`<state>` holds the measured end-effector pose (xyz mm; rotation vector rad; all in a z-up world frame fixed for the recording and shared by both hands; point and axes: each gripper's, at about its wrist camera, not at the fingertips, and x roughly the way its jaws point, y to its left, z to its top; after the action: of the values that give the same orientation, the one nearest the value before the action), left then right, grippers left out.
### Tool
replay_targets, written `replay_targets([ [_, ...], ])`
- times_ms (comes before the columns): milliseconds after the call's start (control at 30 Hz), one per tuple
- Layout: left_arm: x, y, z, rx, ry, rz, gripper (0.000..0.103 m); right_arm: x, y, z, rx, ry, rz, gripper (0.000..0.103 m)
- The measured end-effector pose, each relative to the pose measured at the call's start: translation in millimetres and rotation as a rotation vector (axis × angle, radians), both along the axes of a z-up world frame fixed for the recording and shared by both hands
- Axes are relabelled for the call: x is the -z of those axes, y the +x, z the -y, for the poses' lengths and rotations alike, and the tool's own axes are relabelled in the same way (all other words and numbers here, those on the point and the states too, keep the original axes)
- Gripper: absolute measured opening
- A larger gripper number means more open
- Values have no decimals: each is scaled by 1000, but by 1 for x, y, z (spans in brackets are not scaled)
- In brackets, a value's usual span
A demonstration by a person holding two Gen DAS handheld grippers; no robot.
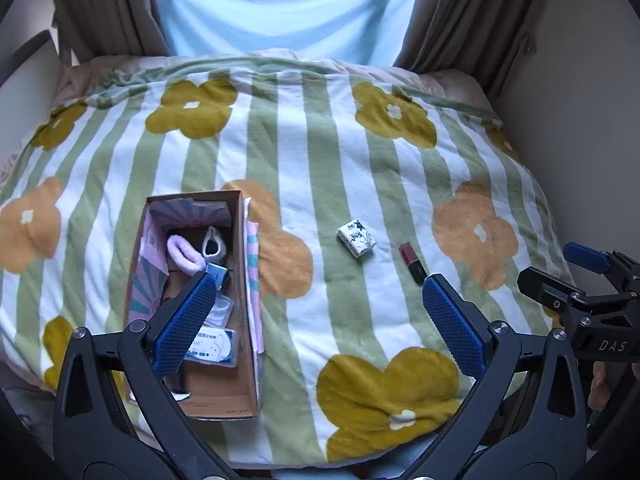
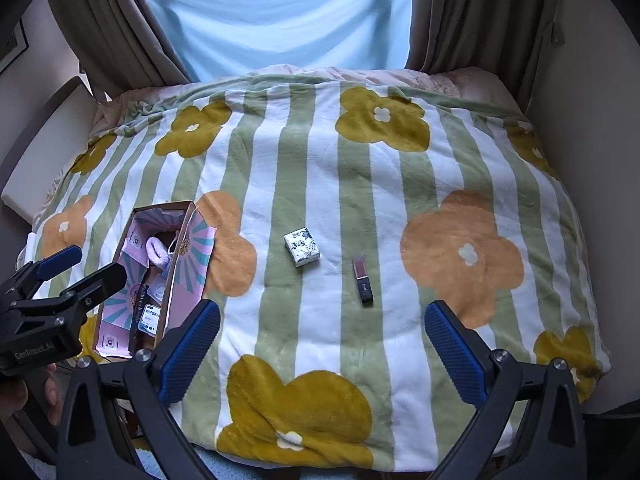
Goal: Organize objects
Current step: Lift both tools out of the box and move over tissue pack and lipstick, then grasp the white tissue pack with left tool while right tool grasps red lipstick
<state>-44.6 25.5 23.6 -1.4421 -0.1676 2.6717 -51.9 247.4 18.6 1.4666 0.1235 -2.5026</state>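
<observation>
An open cardboard box lies on the striped flower blanket at the left, holding a lilac fluffy item, a white pouch and small blue-white packs. A small white patterned packet and a dark red lipstick tube lie on the blanket right of the box. My left gripper is open and empty, its left finger over the box. My right gripper is open and empty, hovering near the front of the blanket below the lipstick.
The blanket covers a bed between walls. Brown curtains and a pale blue sheer hang behind it. A pale headboard or furniture edge stands at the left. Each gripper shows in the other's view: the right one, the left one.
</observation>
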Motion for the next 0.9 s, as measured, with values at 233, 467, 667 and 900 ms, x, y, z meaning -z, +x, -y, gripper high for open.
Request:
replay_targets([
  [233, 5, -15, -31, 58, -23, 13, 103, 5, -5, -20, 12, -7, 2, 102],
  [467, 24, -43, -56, 126, -46, 50, 103, 18, -18, -31, 11, -14, 0, 102],
  [667, 55, -78, -77, 215, -90, 90, 103, 46, -38, -29, -21, -1, -5, 102],
  [900, 107, -127, -105, 383, -162, 114, 103, 98, -67, -26, -38, 23, -33, 87],
])
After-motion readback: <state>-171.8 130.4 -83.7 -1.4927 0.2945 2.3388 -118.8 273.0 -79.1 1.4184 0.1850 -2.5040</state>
